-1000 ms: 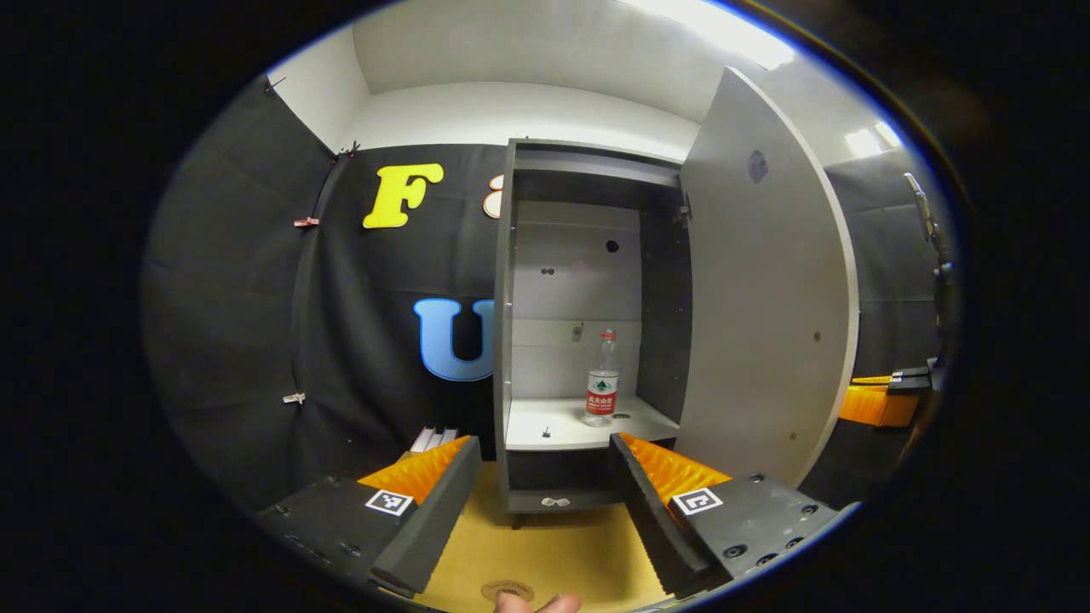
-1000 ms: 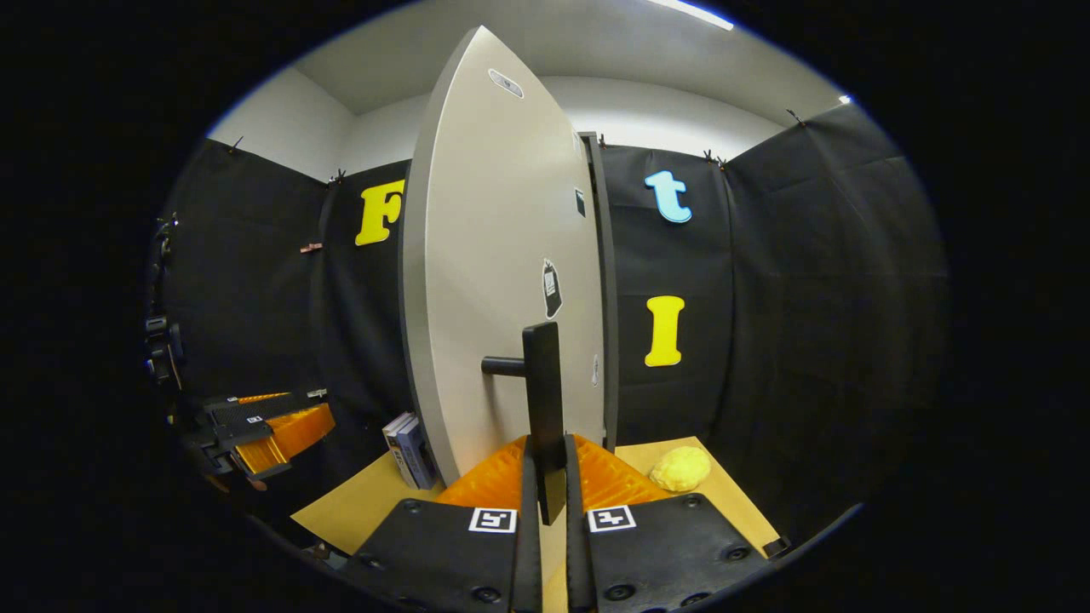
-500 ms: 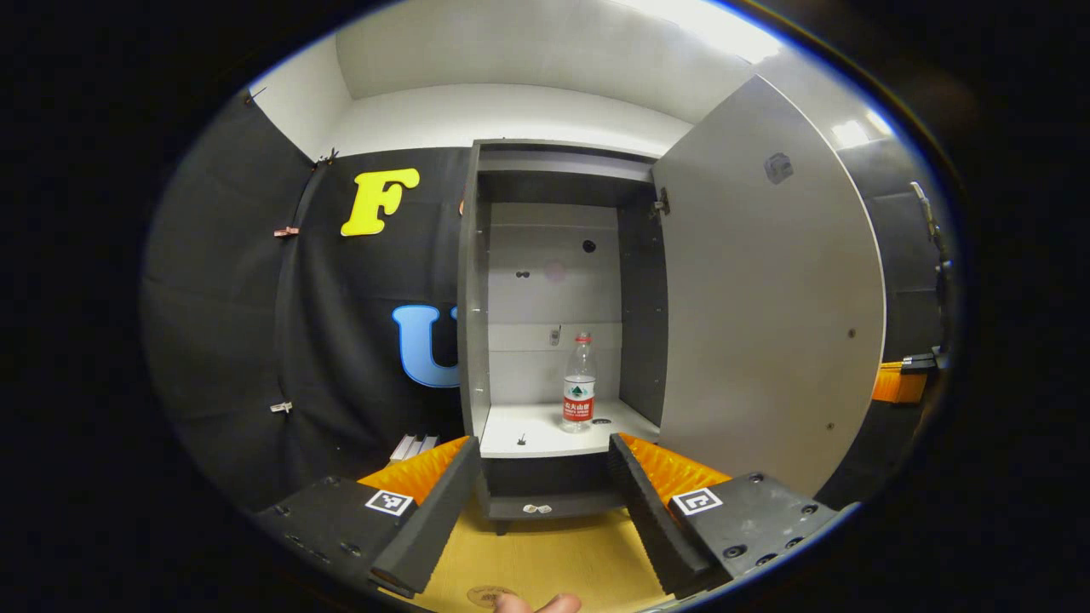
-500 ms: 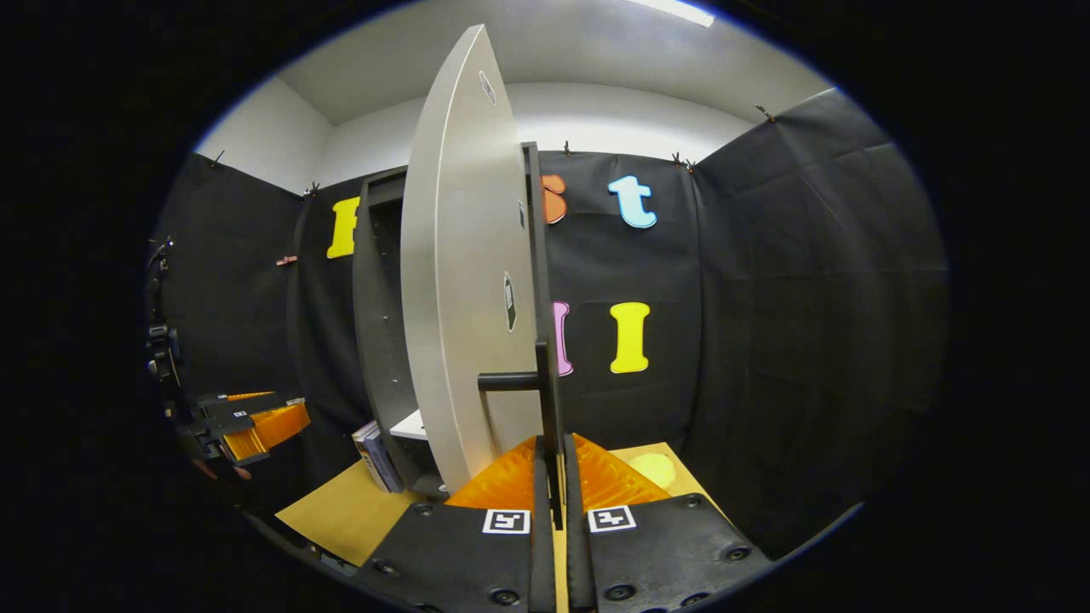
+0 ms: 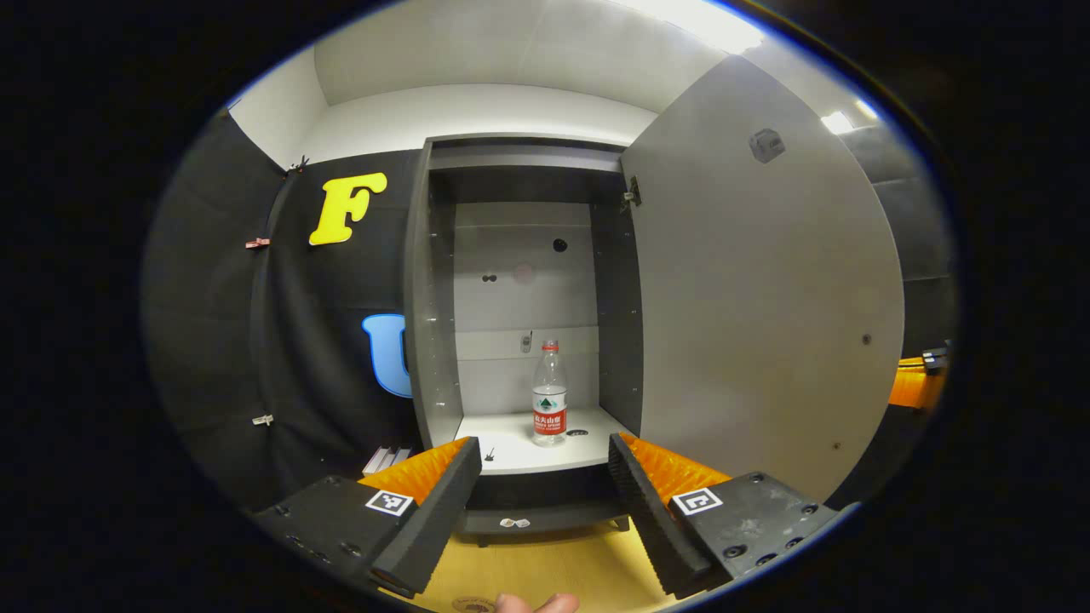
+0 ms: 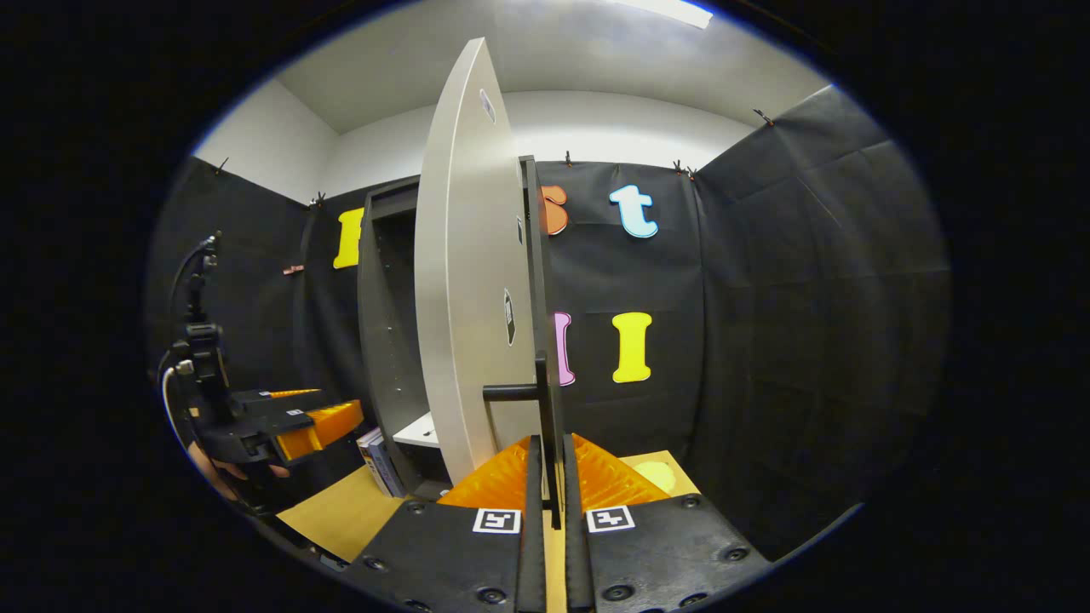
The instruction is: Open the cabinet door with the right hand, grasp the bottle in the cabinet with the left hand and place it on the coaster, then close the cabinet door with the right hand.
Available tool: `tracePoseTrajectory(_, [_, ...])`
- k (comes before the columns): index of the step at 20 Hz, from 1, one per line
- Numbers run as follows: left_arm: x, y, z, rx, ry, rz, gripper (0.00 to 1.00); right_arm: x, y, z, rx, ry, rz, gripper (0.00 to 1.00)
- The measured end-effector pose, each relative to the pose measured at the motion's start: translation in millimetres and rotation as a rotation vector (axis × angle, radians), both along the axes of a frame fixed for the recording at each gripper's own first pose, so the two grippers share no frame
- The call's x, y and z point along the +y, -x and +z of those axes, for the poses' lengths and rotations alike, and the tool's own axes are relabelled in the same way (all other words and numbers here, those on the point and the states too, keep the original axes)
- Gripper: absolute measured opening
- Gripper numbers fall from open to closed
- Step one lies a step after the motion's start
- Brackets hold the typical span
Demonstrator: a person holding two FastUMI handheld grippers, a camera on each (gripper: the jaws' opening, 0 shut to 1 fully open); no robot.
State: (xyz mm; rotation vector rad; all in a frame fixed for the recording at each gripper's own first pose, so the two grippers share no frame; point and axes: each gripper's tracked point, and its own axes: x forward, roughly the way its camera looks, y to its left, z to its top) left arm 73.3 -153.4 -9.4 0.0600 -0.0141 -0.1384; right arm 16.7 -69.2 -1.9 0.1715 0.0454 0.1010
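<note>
The cabinet door [image 5: 766,289] has swung wider than a second ago, and the left gripper [image 5: 538,519] has drawn nearer to the cabinet [image 5: 436,289], so the open compartment now sits squarely ahead of it. The left gripper's fingers stand wide apart, holding nothing, low in front of the white shelf [image 5: 511,447]. On that shelf, towards its right side, the clear water bottle [image 5: 549,393] with a red cap and red label stands upright, well apart from the fingers. A fingertip [image 5: 536,603] of the person shows at the bottom edge, over the yellow tabletop [image 5: 545,566].

In the right gripper view, the right gripper [image 6: 547,498] is closed on the black door handle [image 6: 542,400], both fingers pressing its vertical bar at the lower end. The door [image 6: 464,289] appears edge-on. Books [image 6: 377,460] stand beside the cabinet's base, and the left gripper [image 6: 328,421] shows at the far left.
</note>
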Motion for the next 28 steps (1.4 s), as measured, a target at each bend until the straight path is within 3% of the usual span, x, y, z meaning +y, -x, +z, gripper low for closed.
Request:
tracePoseTrajectory(3, [-16, -32, -2, 0.009, 0.010, -0.014, 0.93, -24, 9, 8, -0.036, -0.001, -0.041, 0.40])
tracePoseTrajectory(4, [-20, -42, -3, 0.015, 0.011, -0.018, 0.95, -38, 11, 7, -0.042, 0.007, -0.079, 0.42])
tracePoseTrajectory(5, [-24, -53, -1, 0.009, 0.009, -0.019, 0.95, -51, 13, 0, -0.036, 0.015, -0.119, 0.54])
tracePoseTrajectory(6, [-27, -64, 3, -0.004, 0.004, -0.018, 0.93, -63, 15, -6, -0.022, 0.021, -0.152, 0.58])
tracePoseTrajectory(9, [-36, -103, 0, -0.017, 0.013, -0.029, 0.94, -104, 18, -13, -0.010, 0.015, -0.275, 0.98])
tracePoseTrajectory(14, [-39, -177, -20, 0.035, 0.025, -0.001, 0.94, -136, 24, -26, -0.001, 0.051, -0.352, 1.00])
tracePoseTrajectory(28, [-35, -310, -73, 0.092, -0.002, 0.103, 0.95, -150, 0, -44, 0.035, 0.100, -0.330, 0.98])
